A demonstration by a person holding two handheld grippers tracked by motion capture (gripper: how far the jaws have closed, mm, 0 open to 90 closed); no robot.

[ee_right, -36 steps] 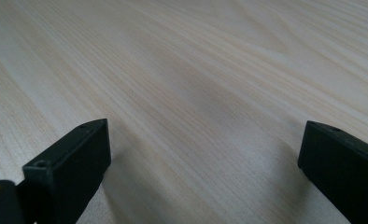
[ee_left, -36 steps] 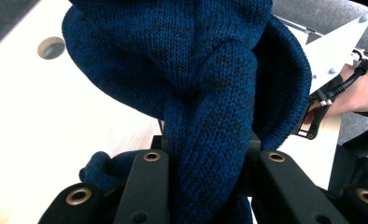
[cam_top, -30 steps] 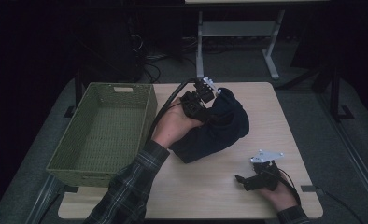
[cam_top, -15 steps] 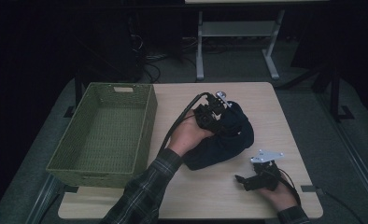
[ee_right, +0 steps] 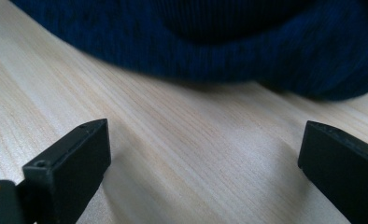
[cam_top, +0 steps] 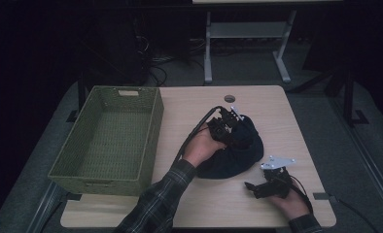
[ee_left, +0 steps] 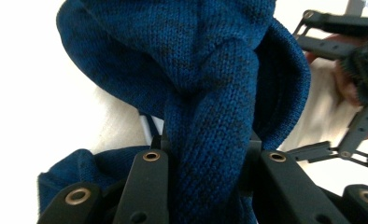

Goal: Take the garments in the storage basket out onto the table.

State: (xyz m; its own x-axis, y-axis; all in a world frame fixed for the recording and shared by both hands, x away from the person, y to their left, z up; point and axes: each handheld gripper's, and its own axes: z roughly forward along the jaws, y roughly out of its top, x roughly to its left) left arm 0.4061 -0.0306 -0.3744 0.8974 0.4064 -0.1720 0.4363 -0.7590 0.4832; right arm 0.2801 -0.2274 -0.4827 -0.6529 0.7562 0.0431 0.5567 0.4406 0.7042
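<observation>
High view: left tongs (cam_top: 232,127), clamped on a fold of the blue knit (cam_top: 238,155), have sunk toward the bench (cam_top: 257,99) middle, bunching it; right tongs (cam_top: 252,186) wait agape, empty.

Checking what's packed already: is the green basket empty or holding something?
Empty. The high view shows the green basket with a bare woven floor; the blue knit garment lies bunched on the table beside it.
</observation>
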